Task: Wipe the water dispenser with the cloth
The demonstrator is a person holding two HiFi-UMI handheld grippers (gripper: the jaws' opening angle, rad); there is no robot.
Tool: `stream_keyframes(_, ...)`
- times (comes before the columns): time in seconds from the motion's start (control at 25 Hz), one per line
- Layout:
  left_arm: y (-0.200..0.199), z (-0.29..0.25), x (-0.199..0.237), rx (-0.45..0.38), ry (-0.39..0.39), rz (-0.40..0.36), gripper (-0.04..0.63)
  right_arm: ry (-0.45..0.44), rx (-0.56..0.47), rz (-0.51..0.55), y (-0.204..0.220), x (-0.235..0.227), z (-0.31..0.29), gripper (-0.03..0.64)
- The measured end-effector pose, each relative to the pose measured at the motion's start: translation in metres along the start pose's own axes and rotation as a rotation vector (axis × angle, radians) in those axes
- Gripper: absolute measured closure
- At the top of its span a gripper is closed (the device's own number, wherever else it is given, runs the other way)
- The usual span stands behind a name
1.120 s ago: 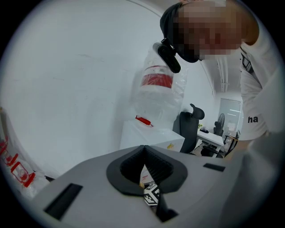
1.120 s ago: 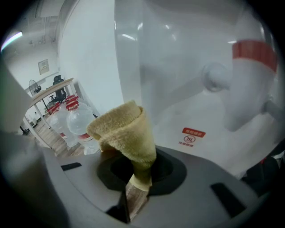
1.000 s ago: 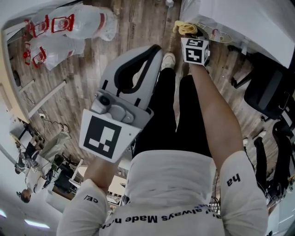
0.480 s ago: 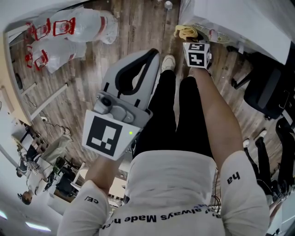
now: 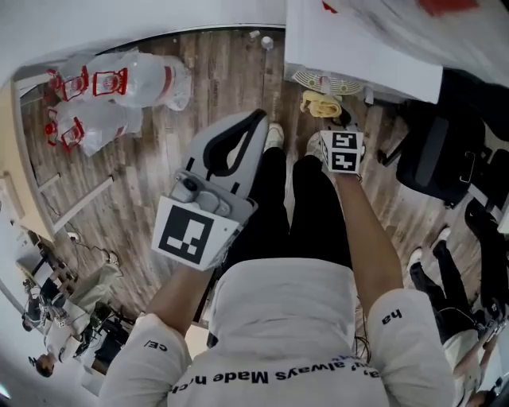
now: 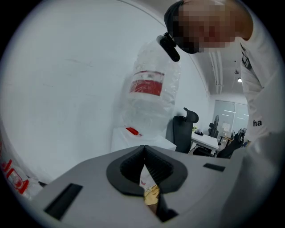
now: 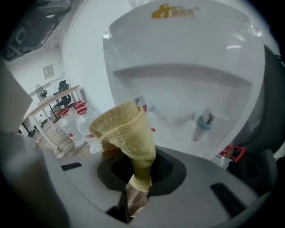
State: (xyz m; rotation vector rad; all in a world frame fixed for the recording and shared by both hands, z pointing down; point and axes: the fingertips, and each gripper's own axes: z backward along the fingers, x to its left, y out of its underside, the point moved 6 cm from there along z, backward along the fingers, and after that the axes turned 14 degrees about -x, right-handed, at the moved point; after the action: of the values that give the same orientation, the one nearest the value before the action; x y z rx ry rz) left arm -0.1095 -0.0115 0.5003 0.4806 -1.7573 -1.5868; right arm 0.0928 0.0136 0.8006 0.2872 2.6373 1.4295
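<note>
right gripper (image 7: 138, 165) jaws clamp cloth (image 7: 127, 131) near water dispenser (image 7: 187, 53) | left gripper (image 6: 144, 168) jaws closed, empty

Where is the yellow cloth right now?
The fluffy yellow cloth is pinched in the right tongs, in the right gripper view, in front of the white plastic water dispenser and its taps.

The cloth (image 7: 127, 133) is pale yellow, the water dispenser (image 7: 178, 58) white with a gold logo (image 7: 173, 12), the floor (image 5: 151, 159) grey-brown wood grain.

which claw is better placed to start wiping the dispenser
Right. The right claw is shut on the yellow cloth, facing the water dispenser up close; the left claw is shut without any cloth.
</note>
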Motion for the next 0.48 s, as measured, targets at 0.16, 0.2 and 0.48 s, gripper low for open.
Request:
stream_keyframes(0.16, -0.011, -0.006, -0.015, -0.021, 0.015, -0.003, 0.577, 0.016, -0.026, -0.005, -0.022, -0.021, 0.039, 0.552)
stream_keyframes(0.2, -0.014, -0.006, -0.018, -0.027, 0.016, -0.002, 0.577, 0.02, -0.034, -0.002, -0.029, -0.026, 0.048, 0.552)
stream_keyframes(0.48, -0.038, -0.008, -0.028, -0.068, 0.005, -0.016, 0.575, 0.045, -0.129, 0.003, -0.098, -0.05, 0.108, 0.552)
